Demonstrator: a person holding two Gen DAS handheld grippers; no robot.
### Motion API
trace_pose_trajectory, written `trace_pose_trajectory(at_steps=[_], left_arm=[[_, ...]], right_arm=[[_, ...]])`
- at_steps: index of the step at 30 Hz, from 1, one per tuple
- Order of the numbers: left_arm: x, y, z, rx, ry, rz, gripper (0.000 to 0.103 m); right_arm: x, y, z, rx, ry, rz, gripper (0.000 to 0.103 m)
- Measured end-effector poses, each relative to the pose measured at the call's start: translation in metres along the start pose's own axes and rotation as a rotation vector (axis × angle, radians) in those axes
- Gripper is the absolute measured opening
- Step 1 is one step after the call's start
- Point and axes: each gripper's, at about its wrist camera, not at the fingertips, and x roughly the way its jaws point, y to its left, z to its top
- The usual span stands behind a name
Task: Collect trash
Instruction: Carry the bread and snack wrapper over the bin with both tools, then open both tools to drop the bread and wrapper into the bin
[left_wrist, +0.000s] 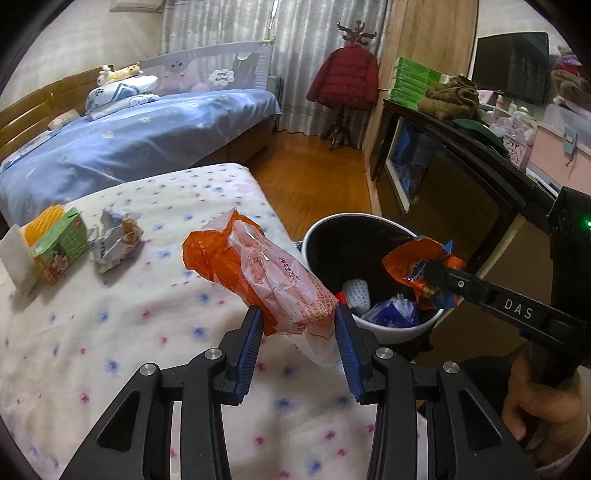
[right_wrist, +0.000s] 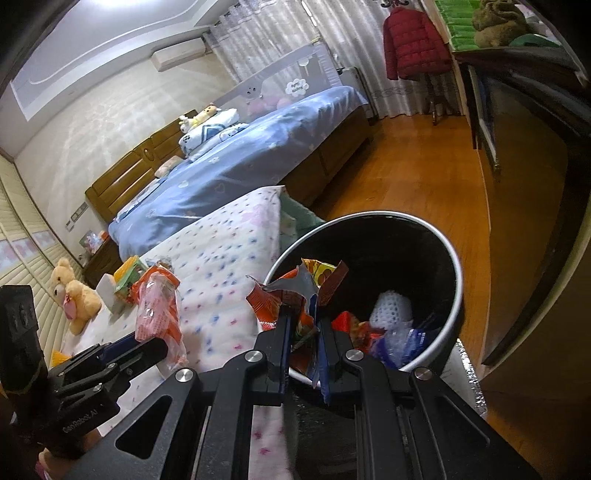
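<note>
My left gripper (left_wrist: 299, 325) is partly open around an orange and clear plastic bag (left_wrist: 255, 273), the blue pads (left_wrist: 248, 343) pressing its lower end from both sides, so the bag stands up above the flowered bedspread (left_wrist: 129, 332), just short of the trash bin (left_wrist: 388, 325). My right gripper (right_wrist: 303, 325) is clamped tight on a crumpled orange snack wrapper (right_wrist: 288, 295), which it holds over the near rim of the bin (right_wrist: 458, 280); the wrapper's top flares out above the fingertips. Inside the bin lie a white foam net (right_wrist: 391, 310) and blue packaging (right_wrist: 413, 339). On the bedspread, well behind my left gripper, a crumpled silver wrapper (left_wrist: 114, 243) lies beside a green carton (left_wrist: 59, 247).
</note>
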Motion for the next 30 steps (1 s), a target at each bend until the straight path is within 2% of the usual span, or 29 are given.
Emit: trace_pose_trajectory(at_steps=[11,21,30], left_arm=[[0.022,-0.022,0.011,0.047,0.015,-0.037,0.039],[0.047,-0.038,0.021,0.093,0.044,-0.061,0.039],[0.069,-0.043,0.031,0.092,0.08,-0.07,0.04]], right_arm=[[0.0,-0.025,0.004,0.032,-0.008,-0.039,0.012],[0.01,-0.042,0.013,0.036,0.022,-0.076,0.013],[0.021,-0.05,0.022,0.038,0.041,-0.098,0.016]])
